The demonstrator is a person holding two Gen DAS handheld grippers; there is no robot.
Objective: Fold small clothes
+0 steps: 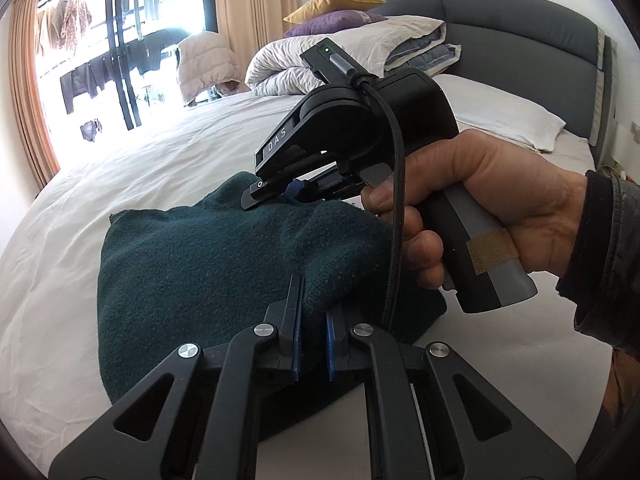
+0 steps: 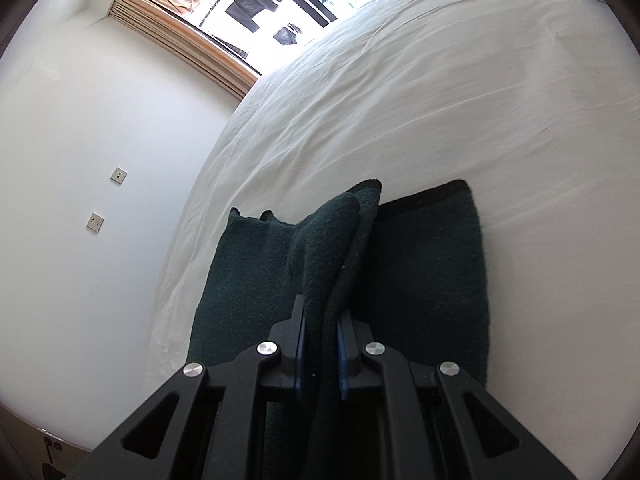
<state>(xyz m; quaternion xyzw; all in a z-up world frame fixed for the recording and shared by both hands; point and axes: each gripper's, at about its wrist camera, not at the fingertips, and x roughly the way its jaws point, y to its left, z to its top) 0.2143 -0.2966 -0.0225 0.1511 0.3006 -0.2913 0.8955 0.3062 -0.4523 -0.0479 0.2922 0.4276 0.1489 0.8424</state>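
black linkage arms and blue-padded fingers of the left gripper [image 1: 313, 312] fill the bottom of the left wrist view, the two pads drawn close together and pinching a raised fold of the dark green cloth [image 1: 200, 264] between them. that cloth is a small knitted piece lying on the white bed sheet [image 1: 160, 152], partly flat and partly lifted into a ridge where it is gripped. beyond it in the same view, the right gripper [image 1: 280, 194] comes in from the right, its black body marked with pale letters, a black cable [image 1: 394, 216] hanging down past it, and the person's right hand [image 1: 480, 208] wrapped around its grey and black handle with a finger on the trigger. its tips reach the far upper edge of the cloth, though from this side the contact is partly hidden. the right wrist view settles it: the right gripper [image 2: 321, 320] is clenched on a bunched fold of the dark green cloth [image 2: 432, 264], which stands up between the blue pads while flatter parts spread to either side on the bed sheet [image 2: 400, 100]. at the head of the bed sit a rolled duvet [image 1: 344, 64], a purple cushion [image 1: 332, 22] and a yellow cushion [image 1: 332, 2] against the grey headboard [image 1: 520, 36].
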